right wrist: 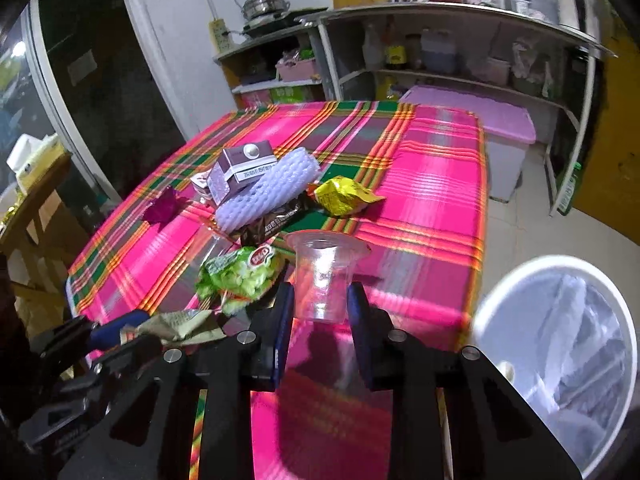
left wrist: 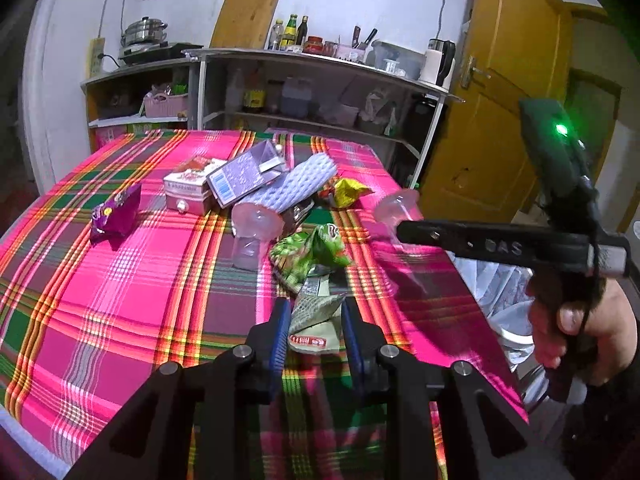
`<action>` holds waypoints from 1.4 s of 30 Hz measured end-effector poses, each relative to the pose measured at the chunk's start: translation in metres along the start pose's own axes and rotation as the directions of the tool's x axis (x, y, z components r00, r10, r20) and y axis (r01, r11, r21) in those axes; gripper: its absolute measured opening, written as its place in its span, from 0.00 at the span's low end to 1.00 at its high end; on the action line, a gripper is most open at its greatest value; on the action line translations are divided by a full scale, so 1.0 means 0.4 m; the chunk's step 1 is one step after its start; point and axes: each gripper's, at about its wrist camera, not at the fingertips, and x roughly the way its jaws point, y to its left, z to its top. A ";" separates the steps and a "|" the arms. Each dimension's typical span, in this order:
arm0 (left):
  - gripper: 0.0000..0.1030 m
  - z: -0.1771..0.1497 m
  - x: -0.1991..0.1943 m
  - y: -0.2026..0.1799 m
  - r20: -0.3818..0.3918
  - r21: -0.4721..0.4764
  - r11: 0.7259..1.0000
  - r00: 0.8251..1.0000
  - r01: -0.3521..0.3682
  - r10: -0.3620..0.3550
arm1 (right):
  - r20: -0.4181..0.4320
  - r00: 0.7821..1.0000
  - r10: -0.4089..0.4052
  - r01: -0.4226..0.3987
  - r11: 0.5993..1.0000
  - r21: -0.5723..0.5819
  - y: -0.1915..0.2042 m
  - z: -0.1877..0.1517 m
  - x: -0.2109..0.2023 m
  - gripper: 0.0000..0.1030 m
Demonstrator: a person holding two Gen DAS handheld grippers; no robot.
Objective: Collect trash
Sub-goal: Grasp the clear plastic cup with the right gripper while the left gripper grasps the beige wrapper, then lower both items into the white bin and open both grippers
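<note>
Right gripper (right wrist: pixel 320 308): blue pads clamped on a clear plastic cup (right wrist: pixel 325 276), thin-walled, flared rim. The cup's long axis runs away from the gripper, mouth toward the far side, above the near right part of the table (right wrist: pixel 440 184).

Left gripper (left wrist: pixel 316 320): pads clamped on a crumpled wrapper (left wrist: pixel 316 312), grey-green with a white and red strip at its near end; it is creased and flat, pointing away between the fingers.

Just beyond both grippers lies a crinkled green snack bag (right wrist: pixel 240 276). Past it are a dark brown foil wrapper (right wrist: pixel 276 220), a white foam net sleeve (right wrist: pixel 268 192) with its long axis slanting far-right to near-left, and a yellow packet (right wrist: pixel 344 196) to its right. A lilac carton (right wrist: pixel 244 168) leans on the sleeve; a purple foil bag (left wrist: pixel 116 212) sits far left.

The table carries a pink plaid cloth.

A white round bin (right wrist: pixel 496 292) stands on the floor at the near right, lined with a thin translucent bag; its contents cannot be made out.
</note>
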 end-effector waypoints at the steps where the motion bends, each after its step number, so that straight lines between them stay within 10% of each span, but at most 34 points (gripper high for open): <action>1: 0.26 0.002 -0.005 -0.009 0.003 0.003 1.000 1.000 0.002 -0.002 | 0.007 1.000 -0.002 0.002 1.000 0.005 -0.003 -0.006 -0.014 0.28; 23: 0.25 0.048 -0.082 -0.195 0.068 0.121 0.988 0.993 0.092 -0.100 | 0.139 0.986 -0.089 0.072 0.990 0.120 -0.107 -0.137 -0.269 0.28; 42: 0.25 0.101 0.042 -0.389 0.006 0.222 0.947 0.971 0.233 -0.240 | 0.126 0.969 -0.213 0.175 0.950 0.259 -0.266 -0.222 -0.342 0.28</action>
